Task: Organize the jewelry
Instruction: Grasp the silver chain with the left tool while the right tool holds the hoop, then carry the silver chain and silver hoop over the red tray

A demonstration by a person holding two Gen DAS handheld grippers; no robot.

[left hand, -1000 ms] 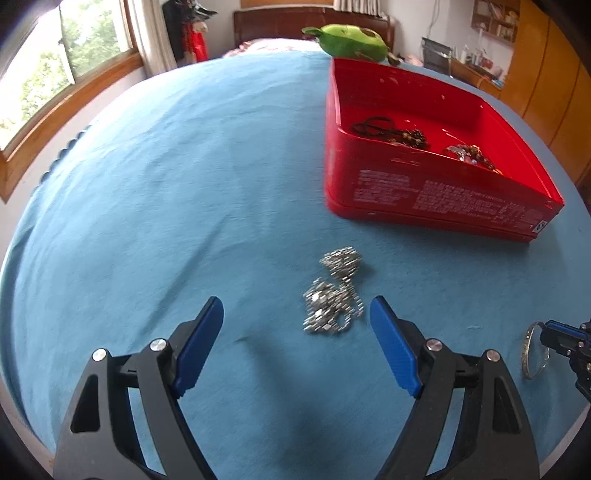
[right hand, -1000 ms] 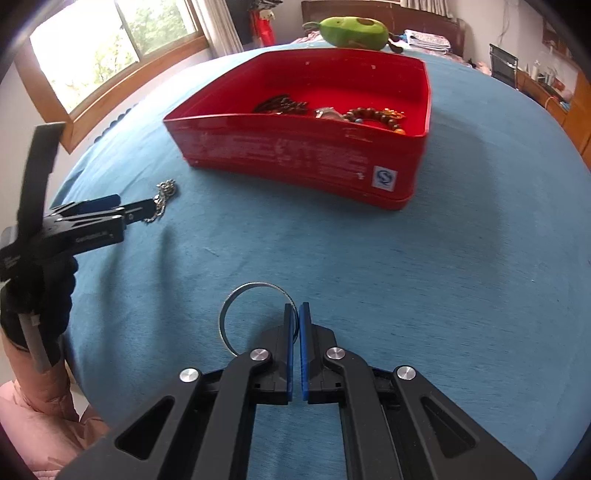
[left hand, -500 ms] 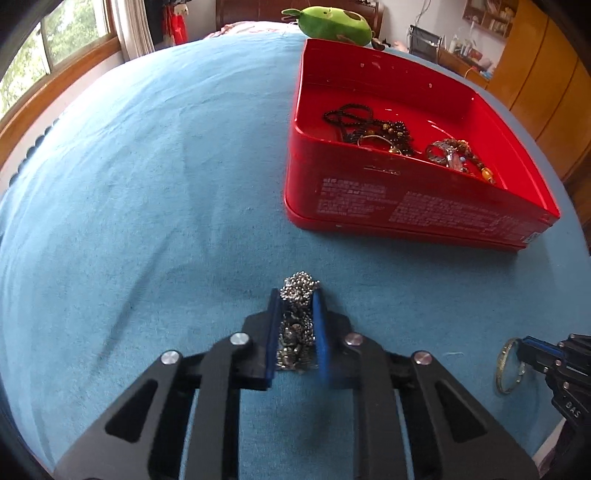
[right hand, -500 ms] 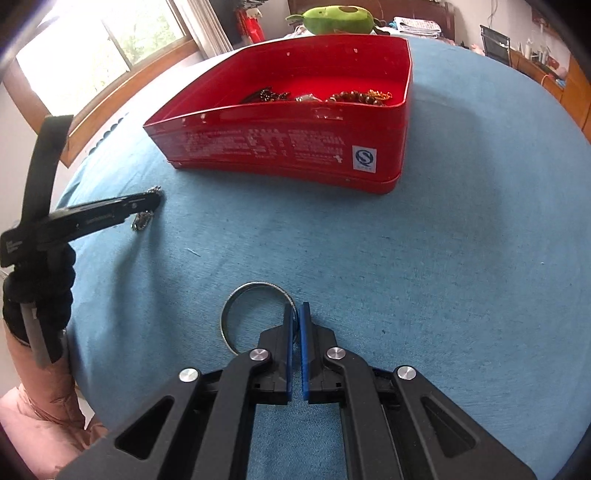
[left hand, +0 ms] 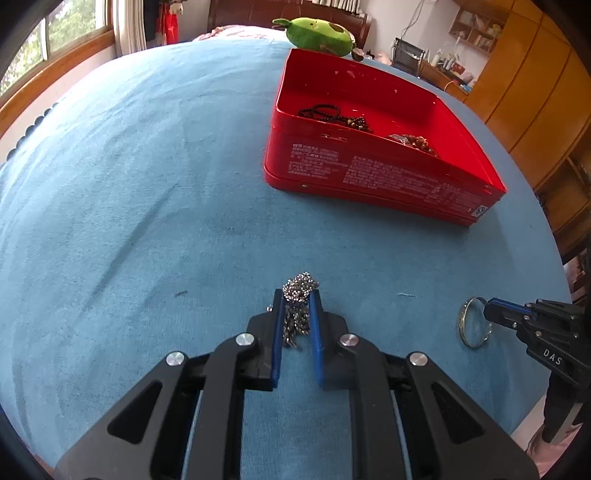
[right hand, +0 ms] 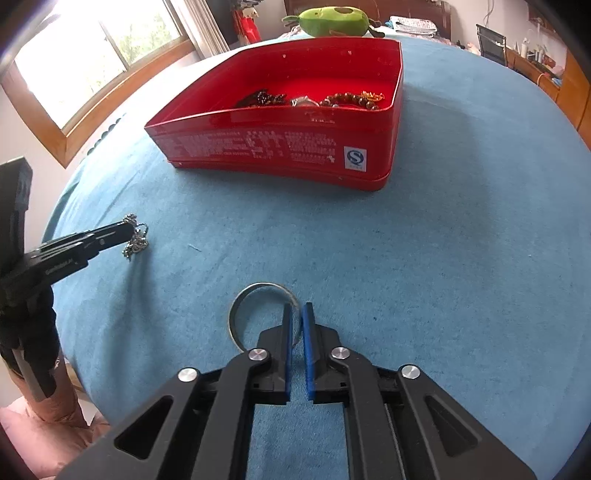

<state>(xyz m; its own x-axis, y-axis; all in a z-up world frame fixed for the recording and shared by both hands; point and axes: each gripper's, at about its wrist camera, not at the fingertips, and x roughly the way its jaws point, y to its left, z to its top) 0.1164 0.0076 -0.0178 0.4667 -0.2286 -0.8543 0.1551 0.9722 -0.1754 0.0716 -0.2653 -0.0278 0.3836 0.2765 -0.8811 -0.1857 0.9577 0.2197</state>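
Glossy red tin [left hand: 373,173], matt blue cloth [left hand: 147,184], shiny metal chain [left hand: 299,291], polished metal bangle [right hand: 258,291], plush green toy [right hand: 334,20]

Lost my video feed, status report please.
Left gripper shut on bunched silver chain. Right gripper shut on thin metal bangle. Open red tin box ahead, path unobstructed.

"DAS" on right gripper [left hand: 491,314], blue "S" mark on red tin [right hand: 355,158], small print seemingly illegible
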